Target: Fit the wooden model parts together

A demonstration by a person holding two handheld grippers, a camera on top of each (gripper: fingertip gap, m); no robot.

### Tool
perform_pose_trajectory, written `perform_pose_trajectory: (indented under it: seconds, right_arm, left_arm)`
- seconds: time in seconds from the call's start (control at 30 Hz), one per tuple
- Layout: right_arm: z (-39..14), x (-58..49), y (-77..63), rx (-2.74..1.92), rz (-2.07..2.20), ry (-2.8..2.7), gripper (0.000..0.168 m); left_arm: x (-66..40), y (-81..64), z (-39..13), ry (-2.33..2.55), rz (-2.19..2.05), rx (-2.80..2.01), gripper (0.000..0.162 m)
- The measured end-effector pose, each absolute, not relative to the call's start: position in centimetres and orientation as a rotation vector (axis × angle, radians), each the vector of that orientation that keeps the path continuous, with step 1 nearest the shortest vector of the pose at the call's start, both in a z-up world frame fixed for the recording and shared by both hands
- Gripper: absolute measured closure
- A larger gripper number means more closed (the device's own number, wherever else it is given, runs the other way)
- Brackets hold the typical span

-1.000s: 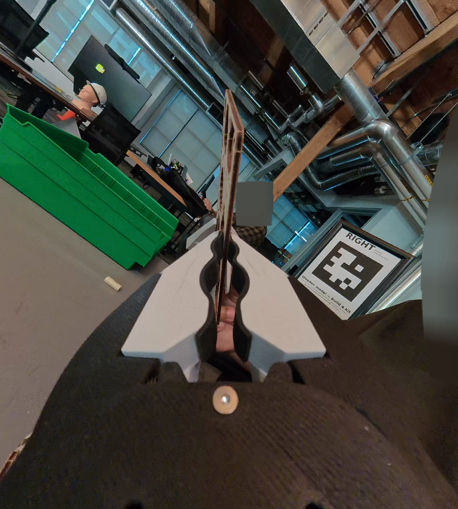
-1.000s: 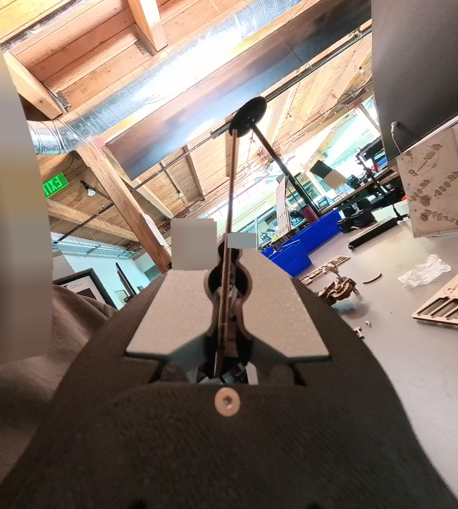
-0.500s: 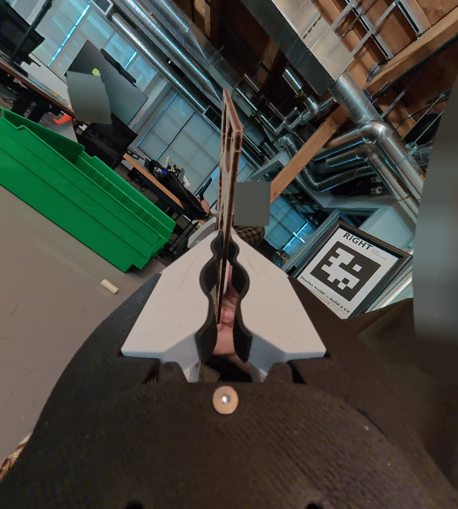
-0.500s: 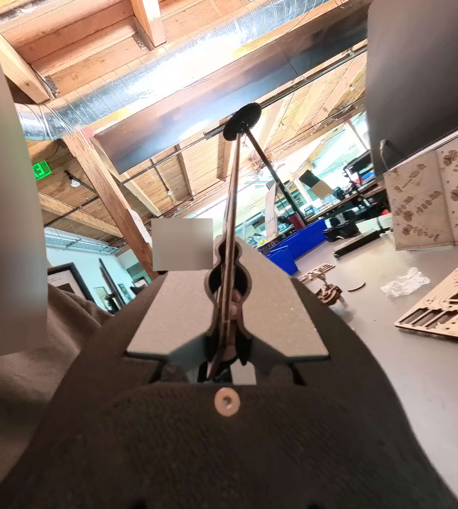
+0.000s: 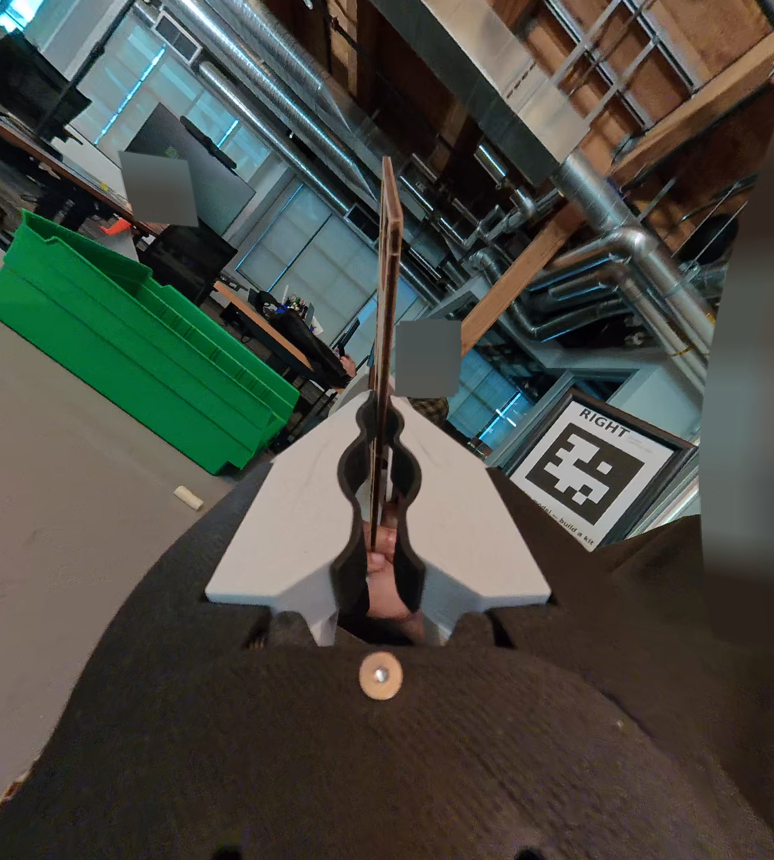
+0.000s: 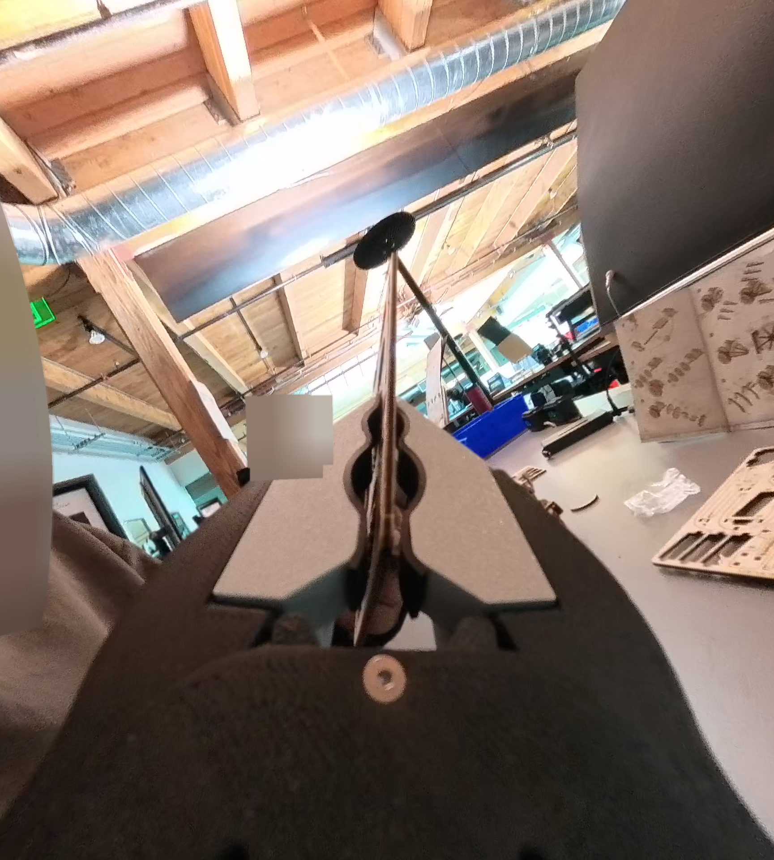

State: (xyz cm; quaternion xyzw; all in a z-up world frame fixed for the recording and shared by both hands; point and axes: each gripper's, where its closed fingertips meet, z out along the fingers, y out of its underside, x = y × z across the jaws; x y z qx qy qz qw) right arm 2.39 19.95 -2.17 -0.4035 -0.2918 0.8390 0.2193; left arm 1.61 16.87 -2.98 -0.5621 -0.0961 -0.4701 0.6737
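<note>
On my left wrist view, the left gripper point(image 5: 379, 470) has its two grey fingers point(image 5: 292, 526) pinched on a thin wooden panel point(image 5: 385, 325), which I see edge-on. The panel stands up from between the fingertips and reaches well beyond them, with dark burnt edges; I cannot make out its face from here. Beyond the left finger, a stack of green bins point(image 5: 133, 335) sits on the grey table point(image 5: 50, 512), and a small pale dowel piece point(image 5: 188, 497) lies on the table between the bins and that finger. Beyond the right finger stands a framed marker sign point(image 5: 594, 470), upright on the table edge.

On my right wrist view, the right gripper point(image 6: 382, 470) has its fingers point(image 6: 464, 526) clamped on another thin wooden sheet point(image 6: 387, 372), also edge-on and leaning slightly toward the right finger as it rises past the tips. Its lower end runs down between the pads toward the palm. To the right of the right finger, on the table point(image 6: 701, 651), lies a laser-cut plywood parts sheet point(image 6: 747, 526) with empty cut-outs, a crumpled clear plastic bag point(image 6: 661, 486) just beyond it, and a small curved wooden offcut point(image 6: 584, 503) nearer the finger. An instruction sheet point(image 6: 720, 363) with part drawings stands farther back, and blue bins point(image 6: 492, 430) sit past the fingertips.
</note>
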Motion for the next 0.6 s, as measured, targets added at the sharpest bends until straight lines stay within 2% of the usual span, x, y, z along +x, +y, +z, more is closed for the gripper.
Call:
perform_pose_trajectory:
  seconds: [0.6]
  right_arm:
    - [-1.79,2.85,20.21,-1.104,2.371,-0.709,0.167]
  left_arm:
    - [2.21,16.82,-2.89,-0.172,-1.007,-1.283,0.162]
